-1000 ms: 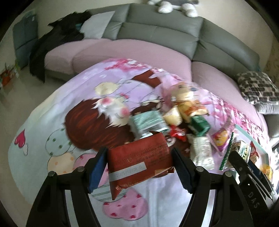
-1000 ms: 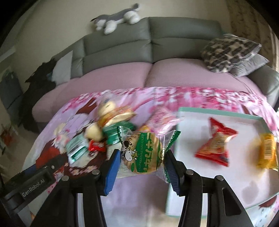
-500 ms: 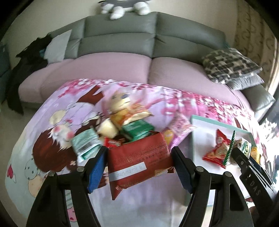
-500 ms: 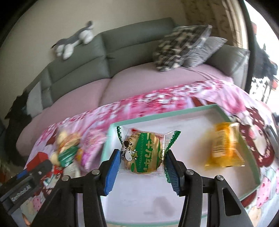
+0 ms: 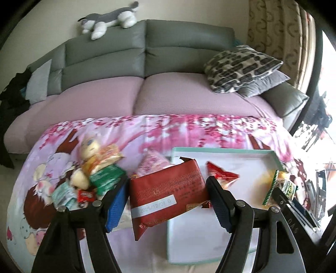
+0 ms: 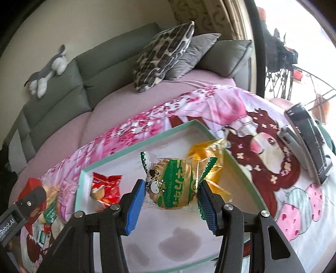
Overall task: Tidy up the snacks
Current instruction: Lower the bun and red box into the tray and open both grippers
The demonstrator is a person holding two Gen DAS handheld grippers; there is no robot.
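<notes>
My left gripper [image 5: 168,201] is shut on a dark red snack packet [image 5: 166,195], held above the left edge of the white tray with a mint rim [image 5: 222,150]. My right gripper [image 6: 171,199] is shut on a green-and-clear cookie packet [image 6: 174,182], held over the tray [image 6: 134,152]; the packet also shows in the left wrist view [image 5: 281,187]. In the tray lie a red snack bag [image 6: 106,187] and a yellow packet [image 6: 208,151]. A pile of loose snacks [image 5: 98,174] sits on the cloth left of the tray.
The table wears a pink cartoon cloth [image 5: 147,128]. A grey and pink sofa [image 5: 136,92] runs behind it, with patterned cushions [image 5: 239,67] and a plush dog [image 5: 109,19]. A black and silver device [image 6: 306,136] lies on the cloth right of the tray.
Both grippers have swung to the right with their packets, from over the snack pile to over the tray. The right gripper is further right, near the yellow packet.
</notes>
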